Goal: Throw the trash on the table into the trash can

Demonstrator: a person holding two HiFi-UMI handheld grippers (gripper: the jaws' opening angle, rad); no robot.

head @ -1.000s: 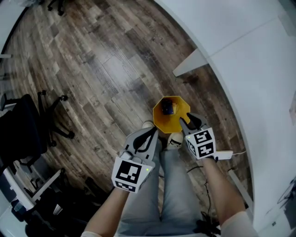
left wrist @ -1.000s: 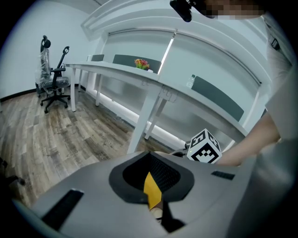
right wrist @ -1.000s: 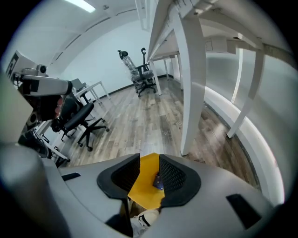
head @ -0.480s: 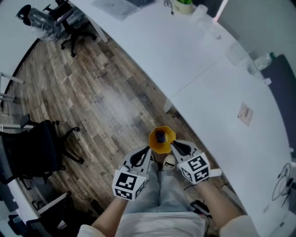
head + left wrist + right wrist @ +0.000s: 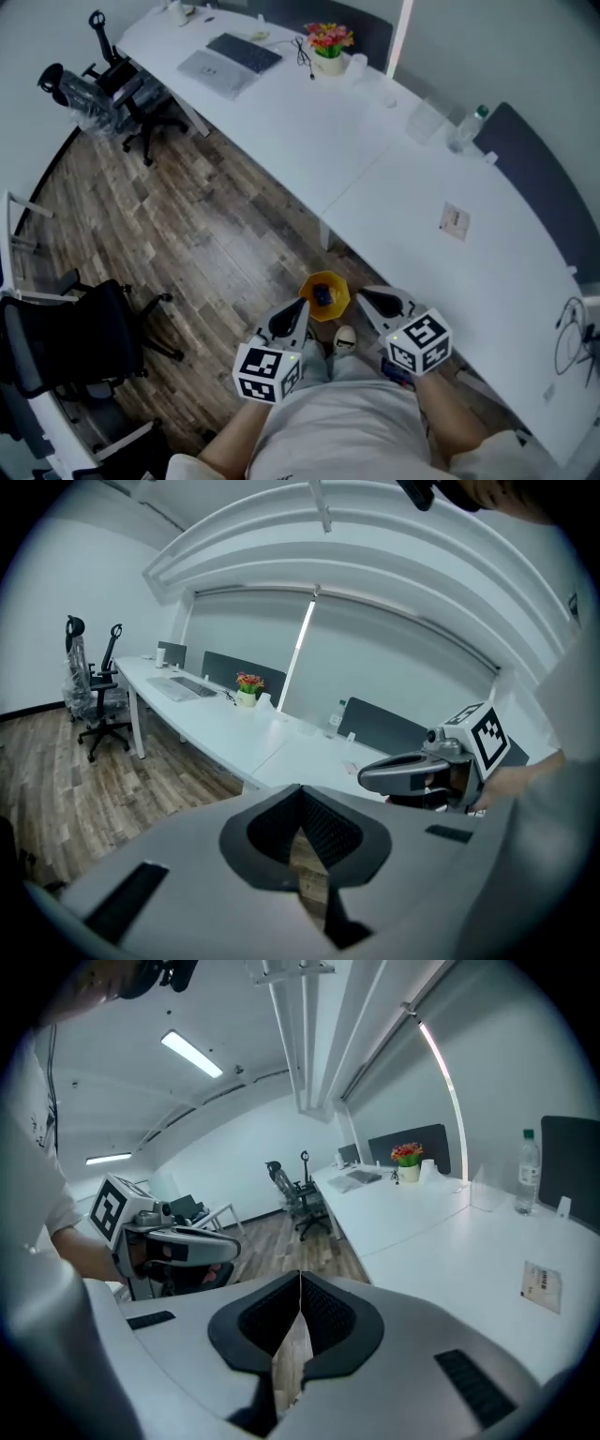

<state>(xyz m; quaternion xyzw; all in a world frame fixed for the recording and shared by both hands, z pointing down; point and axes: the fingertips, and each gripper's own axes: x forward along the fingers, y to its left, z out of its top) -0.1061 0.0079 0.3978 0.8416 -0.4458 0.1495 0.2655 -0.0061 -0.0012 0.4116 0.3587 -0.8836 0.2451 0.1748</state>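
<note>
A yellow trash can [image 5: 324, 295] stands on the wood floor at the person's feet, with a dark blue item lying inside it. My left gripper [image 5: 300, 307] hangs above the can's left side, jaws shut and empty [image 5: 301, 791]. On the can's right side my right gripper [image 5: 364, 293] has just been closing and now stands shut with nothing between its jaws [image 5: 300, 1279]. A small slip of paper [image 5: 455, 221] lies on the long white table [image 5: 375, 178]; it also shows as a paper slip [image 5: 542, 1283] in the right gripper view.
Further along the table are a clear bottle [image 5: 469, 127], a pot of flowers [image 5: 328, 39] and a laptop [image 5: 230, 56]. Black office chairs [image 5: 66, 328] stand at the left, more chairs [image 5: 103, 84] at the far end. A cable [image 5: 572, 337] lies at the table's right.
Both grippers have risen away from the trash can, which now looks smaller below them. The head view has lifted and takes in the whole table. The right jaws have closed.
</note>
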